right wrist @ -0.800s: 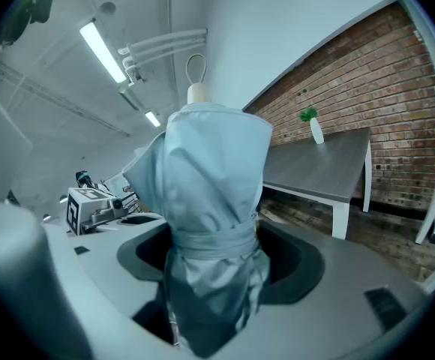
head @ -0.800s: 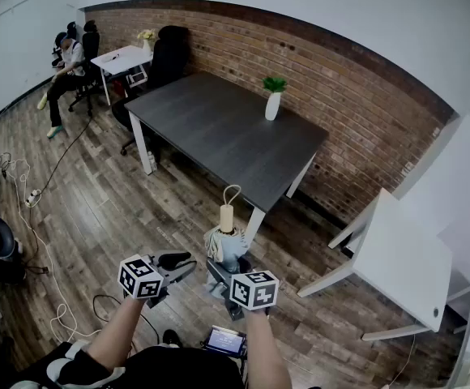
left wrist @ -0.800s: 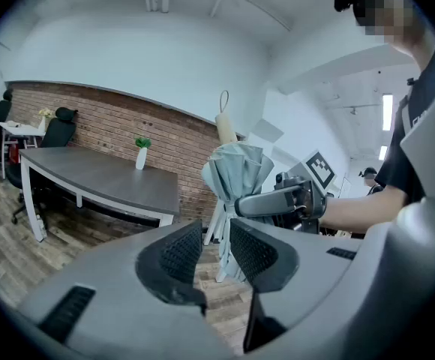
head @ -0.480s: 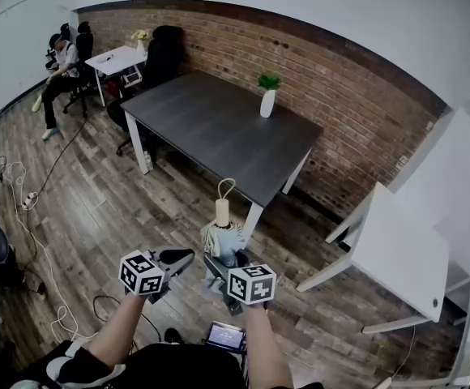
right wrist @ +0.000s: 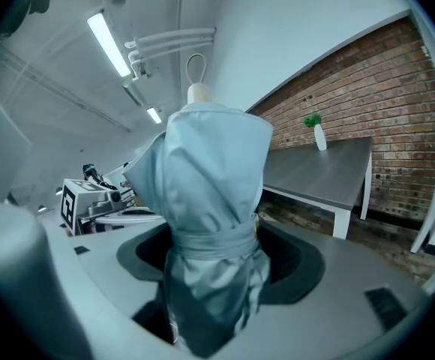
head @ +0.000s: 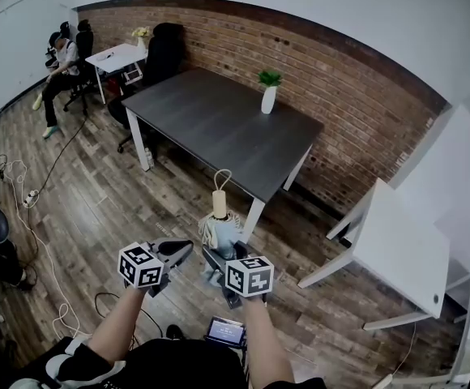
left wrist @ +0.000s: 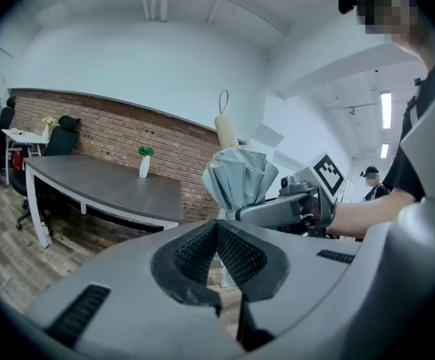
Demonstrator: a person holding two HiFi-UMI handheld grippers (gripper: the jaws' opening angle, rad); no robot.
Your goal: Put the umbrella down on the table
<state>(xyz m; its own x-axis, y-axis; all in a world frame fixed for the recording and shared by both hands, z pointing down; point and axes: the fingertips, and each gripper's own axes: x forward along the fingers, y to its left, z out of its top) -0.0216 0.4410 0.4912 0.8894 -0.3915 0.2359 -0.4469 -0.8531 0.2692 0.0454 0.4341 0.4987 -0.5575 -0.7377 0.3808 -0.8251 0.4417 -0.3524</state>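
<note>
A folded pale blue umbrella with a wooden handle and cord loop stands upright in front of me. My right gripper is shut on its strapped lower part, with the fabric filling the wide gap between the jaws. My left gripper is beside it on the left, shut and holding nothing, its pads pressed together. The left gripper view shows the umbrella to its right. The dark grey table stands ahead, beyond the umbrella and apart from it.
A white vase with a green plant stands near the table's far edge. White tables are on the right. A seated person and a white desk are at the far left. Cables lie on the wooden floor.
Both grippers and the umbrella have shifted slightly left and up in the head view. The right gripper's hold on the umbrella is unchanged, and the left stays shut.
</note>
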